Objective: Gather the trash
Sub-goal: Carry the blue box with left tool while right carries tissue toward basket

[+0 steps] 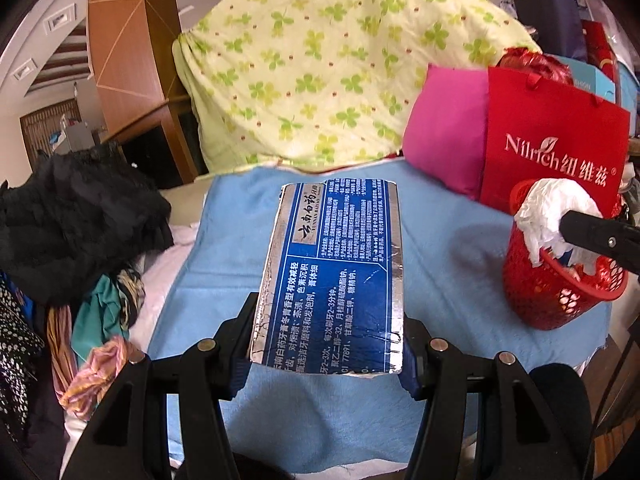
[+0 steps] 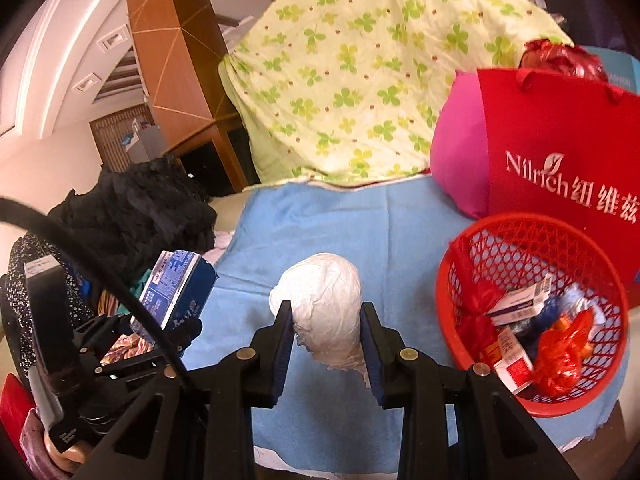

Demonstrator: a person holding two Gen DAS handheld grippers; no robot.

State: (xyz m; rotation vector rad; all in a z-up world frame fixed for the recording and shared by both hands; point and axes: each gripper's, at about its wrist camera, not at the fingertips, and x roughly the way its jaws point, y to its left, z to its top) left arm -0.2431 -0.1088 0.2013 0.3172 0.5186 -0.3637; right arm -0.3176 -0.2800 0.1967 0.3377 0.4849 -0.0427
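My left gripper point(image 1: 326, 344) is shut on a blue and silver toothpaste box point(image 1: 336, 272), held above the light blue cloth point(image 1: 208, 280); the box also shows in the right wrist view point(image 2: 176, 288). My right gripper point(image 2: 326, 340) is shut on a crumpled white paper wad point(image 2: 320, 308), left of the red mesh basket point(image 2: 464, 280). In the left wrist view the wad point(image 1: 552, 212) hangs over the basket point(image 1: 552, 292). The basket holds small boxes and red wrappers.
A red paper bag point(image 2: 560, 152) and a pink pillow point(image 2: 456, 160) stand behind the basket. A clover-print quilt point(image 2: 360, 72) lies at the back. Black clothing point(image 2: 132, 208) and mixed fabrics are piled at the left.
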